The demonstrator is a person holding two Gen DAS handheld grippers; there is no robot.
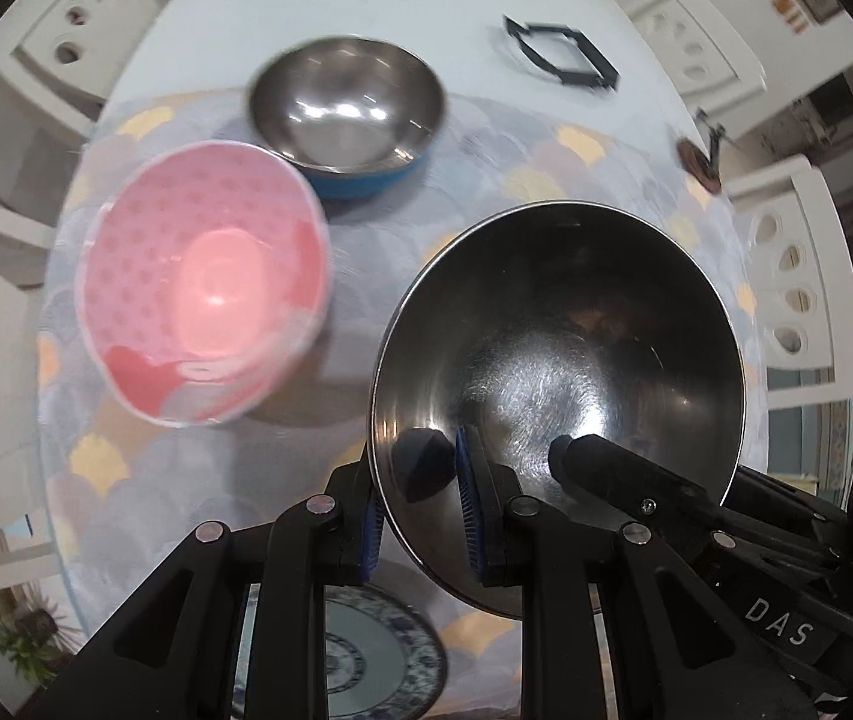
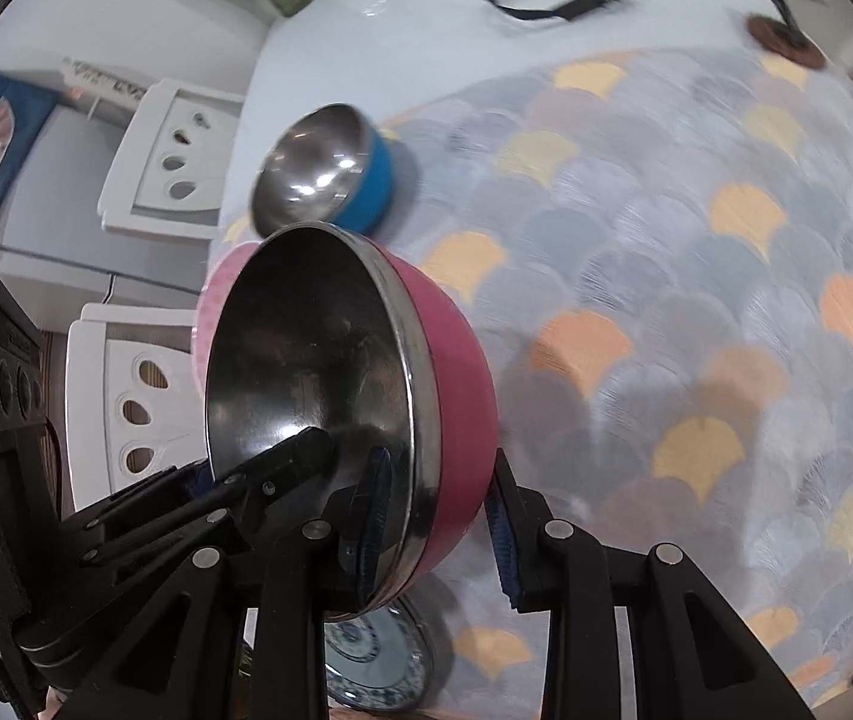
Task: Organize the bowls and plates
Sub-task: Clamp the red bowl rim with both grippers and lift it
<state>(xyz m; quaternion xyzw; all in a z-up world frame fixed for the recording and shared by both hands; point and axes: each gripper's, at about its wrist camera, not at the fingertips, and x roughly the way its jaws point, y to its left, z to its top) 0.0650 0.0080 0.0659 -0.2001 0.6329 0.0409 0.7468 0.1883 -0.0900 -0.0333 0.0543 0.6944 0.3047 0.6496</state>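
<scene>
Steel bowl with the pink outside (image 2: 360, 396) is nearest to me, tilted on its side and off the surface (image 2: 696, 228). Both my jaws are on its rim: the left gripper (image 1: 420, 516) is closed on the wall, one pad outside and one inside, and the right gripper (image 2: 438, 534) also has one pad inside and one outside, though I cannot tell if the outer pad really touches.

I judge this to be a handover or a carry toward the other bowls. To do it well, one side should grip firmly before the other lets go, because the polished wall looks slippery and the bowl could swing. Keep it low and level it before putting it down.

It is mirror-bright inside with fine scratches. Pink patterned bowl (image 1: 204, 288) lies just beside it toward the left edge, and a smaller blue-sided steel bowl (image 1: 348, 114) stands behind. A blue-and-white plate (image 2: 378, 660) lies at the near edge, below the bowl.
</scene>
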